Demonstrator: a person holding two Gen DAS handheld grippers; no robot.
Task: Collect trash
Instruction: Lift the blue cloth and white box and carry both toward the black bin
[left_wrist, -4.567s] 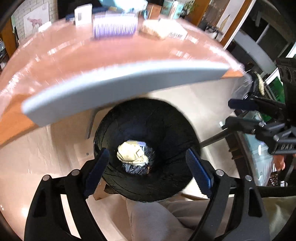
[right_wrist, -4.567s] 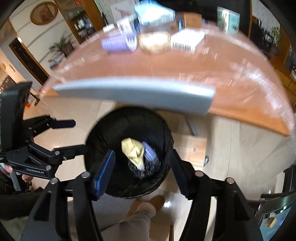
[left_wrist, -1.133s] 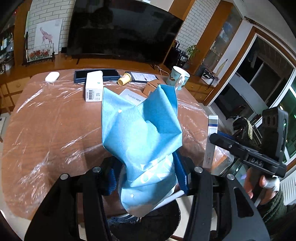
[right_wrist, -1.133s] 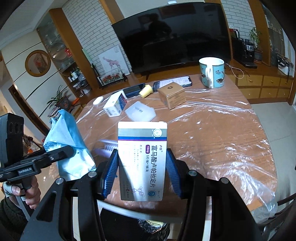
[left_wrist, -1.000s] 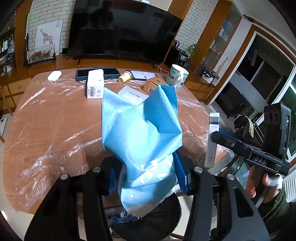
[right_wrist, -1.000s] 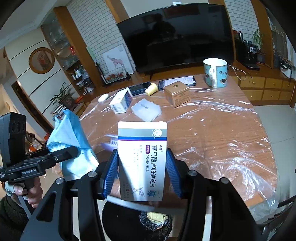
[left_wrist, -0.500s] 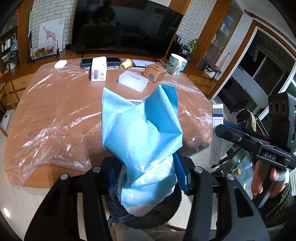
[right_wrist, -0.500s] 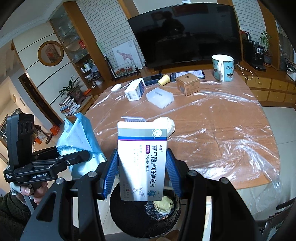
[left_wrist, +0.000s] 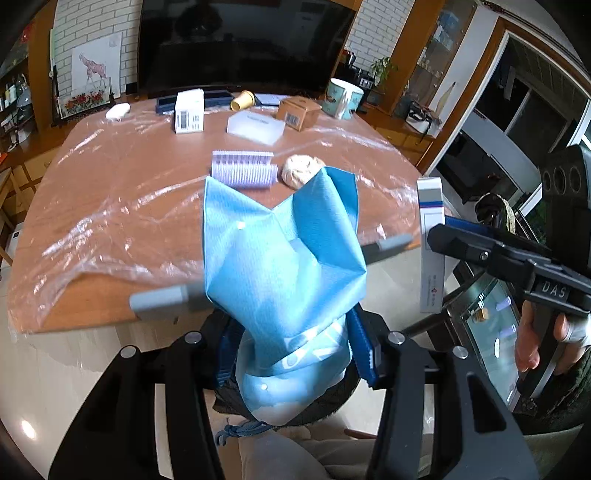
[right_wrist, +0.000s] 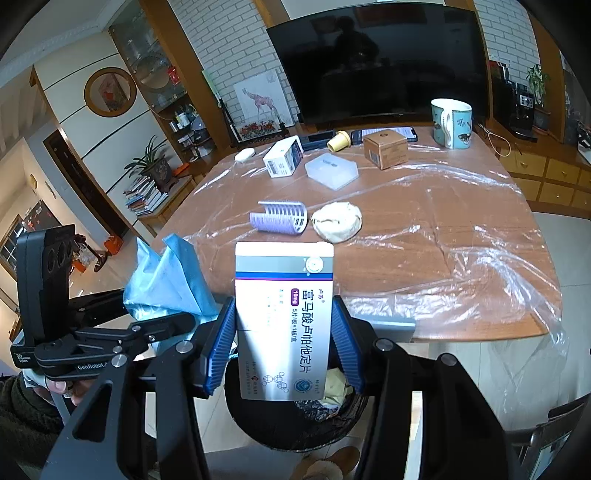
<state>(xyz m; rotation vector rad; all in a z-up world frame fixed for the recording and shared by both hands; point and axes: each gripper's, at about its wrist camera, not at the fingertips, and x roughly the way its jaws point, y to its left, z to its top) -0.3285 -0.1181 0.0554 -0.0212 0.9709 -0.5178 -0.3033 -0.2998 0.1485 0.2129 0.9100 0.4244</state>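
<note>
The left gripper (left_wrist: 291, 354) pinches a crumpled blue sheet (left_wrist: 280, 258) low in the centre of the left wrist frame; its blue fingers (left_wrist: 364, 350) squeeze the bunched lower end while the rest stands up in loose folds. The sheet looks light, soft and limp, with a slick film side at the bottom, so it would likely sag or slide out of a loose hold; gripping the gathered bundle, as here, seems the safest place.

The right gripper (right_wrist: 282, 343) clamps a white medicine carton (right_wrist: 284, 321) at the lower centre of the right wrist frame, its fingers (right_wrist: 219, 347) pressing the two long sides. The carton appears light, probably empty or nearly so, and stiff along its edges but easy to crush on the broad faces; the narrow sides take the pressure best.

Directly beneath both held things, at the bottom of each frame, sits a black bin (right_wrist: 295, 424) with some crumpled waste already inside.

On the plastic-covered tabletop (right_wrist: 443, 258), mid-frame, a lilac hair roller (right_wrist: 279, 217) and a crumpled beige paper ball (right_wrist: 337, 220) lie just beside each other. The roller looks hollow, rigid and liable to roll, so it is best taken across its barrel. The ball is soft and compressible, graspable anywhere.
</note>
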